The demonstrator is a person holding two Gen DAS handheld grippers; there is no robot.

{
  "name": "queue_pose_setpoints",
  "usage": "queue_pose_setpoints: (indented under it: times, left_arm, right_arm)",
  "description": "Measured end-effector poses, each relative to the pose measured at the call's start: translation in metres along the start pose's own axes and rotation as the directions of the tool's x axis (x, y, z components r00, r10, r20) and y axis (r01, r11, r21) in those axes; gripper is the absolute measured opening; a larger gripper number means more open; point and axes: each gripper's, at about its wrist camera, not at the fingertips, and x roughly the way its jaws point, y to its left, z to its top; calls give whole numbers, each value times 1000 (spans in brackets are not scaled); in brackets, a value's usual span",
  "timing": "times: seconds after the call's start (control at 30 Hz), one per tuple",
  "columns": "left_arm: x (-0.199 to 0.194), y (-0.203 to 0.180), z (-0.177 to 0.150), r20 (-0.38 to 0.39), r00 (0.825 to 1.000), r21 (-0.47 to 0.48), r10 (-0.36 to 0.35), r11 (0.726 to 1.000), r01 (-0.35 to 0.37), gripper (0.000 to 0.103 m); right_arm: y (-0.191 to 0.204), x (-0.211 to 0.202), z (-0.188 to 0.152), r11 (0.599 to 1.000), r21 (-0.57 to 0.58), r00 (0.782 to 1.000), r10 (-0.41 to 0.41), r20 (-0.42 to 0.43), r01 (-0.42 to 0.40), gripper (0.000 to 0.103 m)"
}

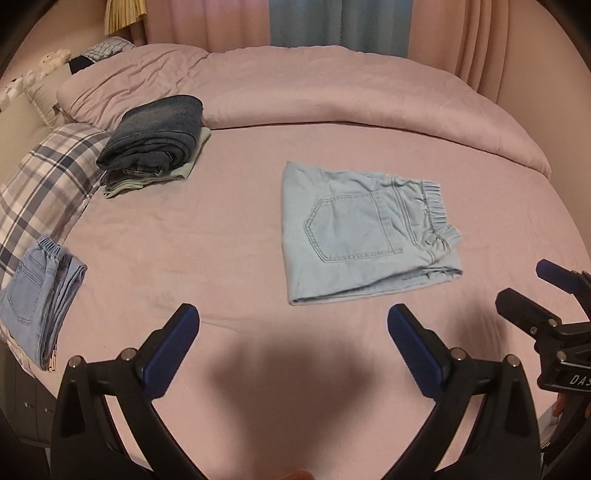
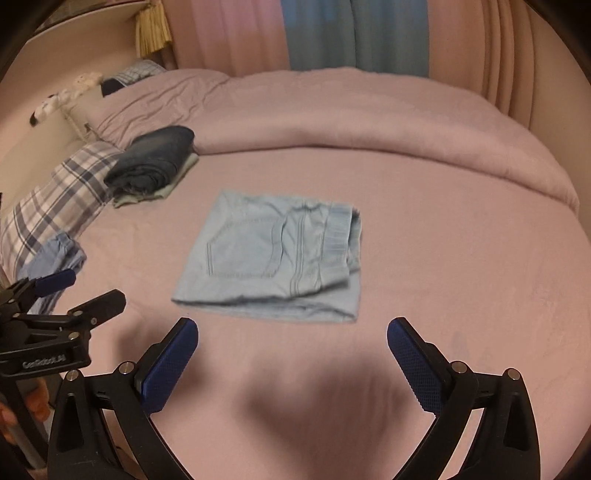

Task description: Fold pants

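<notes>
- Pants — light blue denim, folded into a flat rectangle — lay on the pink bed, roughly mid-mattress, back pocket up, elastic waistband on the right side.
- Left gripper hovered above the sheet just short of the pants' near edge; both blue pads spread wide apart, nothing between them, not touching the fabric.
- Right gripper was likewise spread wide and empty, held near the pants' near edge, apart from it; its view was slightly blurred.
- Each gripper showed at the edge of the other's view: right one at far right in the left view, left one at far left in the right view.
- Stack of folded clothes — dark denim on top of a pale green piece — sat far-left on the bed, well apart from the pants, beside the plaid pillow.
- A 2nd pair of light blue jeans, folded, lay at the left edge of the bed, partly on the plaid fabric.
- Rolled duvet ran across the far side of the bed.
- Curtains, pink and blue, hung behind it.
- Gripper shadows fell on the sheet in front of both cameras.
</notes>
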Motion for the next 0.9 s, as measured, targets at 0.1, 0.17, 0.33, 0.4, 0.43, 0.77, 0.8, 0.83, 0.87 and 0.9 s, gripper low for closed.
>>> queue_pose_setpoints:
  times: [0.1,0.17,0.33,0.4,0.43,0.77,0.8,0.83,0.87,0.9]
  left_arm:
    - [-6,-2,-1,14,1000,10,3,1000,-3,102]
    - [-8,-2,-1,21,1000,11,-2,1000,2,102]
    - [-9,-3,0,23,1000,20,-4,1000,3,102]
    - [-8,-5,-1,21,1000,22,1,1000,-1,102]
    - [-8,-5,-2,21,1000,24,2,1000,-2,102]
    - [-9,-1,0,27,1000,15,-2,1000,1,102]
    - [-9,-1,0,28,1000,15,-1,1000,1,102]
    - [-9,-1,0,27,1000,16,-1,1000,1,102]
    - [-10,-1,0,27,1000,16,-3,1000,3,102]
    - [-10,-1,0,29,1000,17,-5,1000,4,102]
  right_arm:
    - [3,-8,-1,1000,-10,1000,-7,19,7,102]
    - [3,-11,0,1000,-8,999,-8,31,9,102]
    - [3,-14,-1,1000,-5,999,-10,38,11,102]
    - [3,-14,-1,1000,-5,999,-9,38,10,102]
    - [3,-14,-1,1000,-4,999,-11,39,11,102]
    - [9,-17,1,1000,-21,999,-6,42,7,102]
    - [9,-17,1,1000,-21,999,-6,41,7,102]
    - [10,-17,1,1000,-23,999,-4,41,5,102]
    - [11,-18,2,1000,-25,999,-4,40,5,102]
    - [11,-18,2,1000,-26,999,-4,41,5,102]
